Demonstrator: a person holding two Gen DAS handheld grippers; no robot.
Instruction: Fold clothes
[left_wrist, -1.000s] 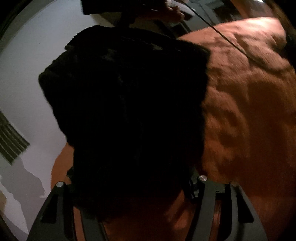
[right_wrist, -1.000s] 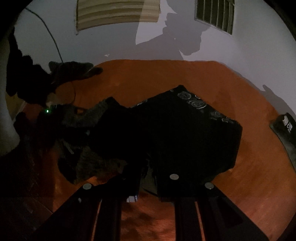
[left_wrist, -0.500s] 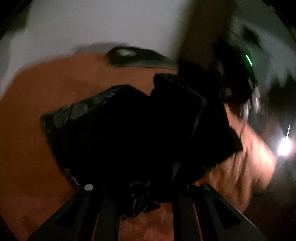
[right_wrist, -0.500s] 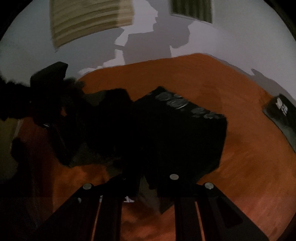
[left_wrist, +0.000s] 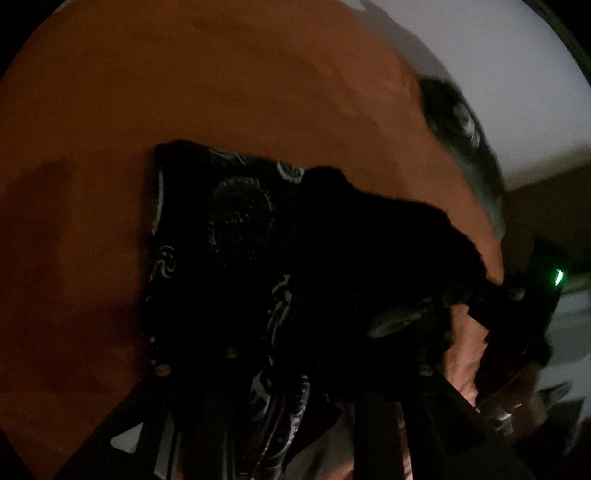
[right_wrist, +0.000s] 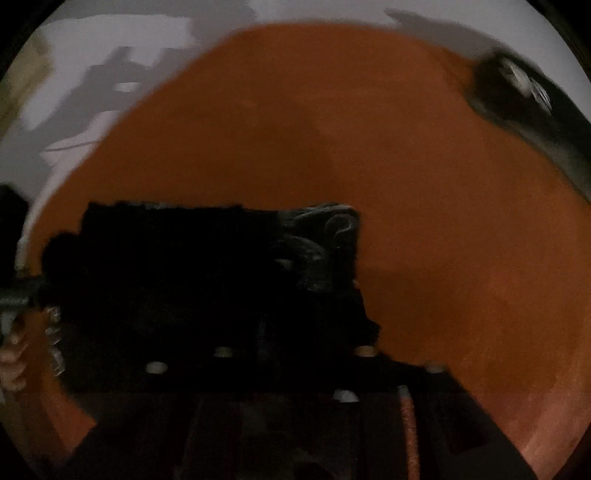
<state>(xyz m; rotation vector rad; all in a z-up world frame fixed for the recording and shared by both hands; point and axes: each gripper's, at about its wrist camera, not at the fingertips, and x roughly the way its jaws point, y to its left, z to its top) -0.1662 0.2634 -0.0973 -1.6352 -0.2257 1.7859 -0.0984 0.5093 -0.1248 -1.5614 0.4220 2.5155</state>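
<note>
A: Current step?
B: Laying the fold. The garment (right_wrist: 207, 280) lies bunched on the orange table (right_wrist: 369, 129). Both grippers' jaws have just been opening; cloth lies between the left gripper (left_wrist: 280, 398) jaws, grip unclear. The right gripper (right_wrist: 295, 373) is too dark to judge.
A: Next?
B: Likely release and flatten. Containers: none visible.

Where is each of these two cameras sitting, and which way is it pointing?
Left wrist: sits on the left gripper, looks steeply down its dark fingers at the black patterned garment on the orange cloth; the other gripper's green light shows at right.
Right wrist: sits on the right gripper, looks down at the same garment; a hand shows at the left edge.
Shared: garment, orange cloth, and a second dark item at its far edge.
</note>
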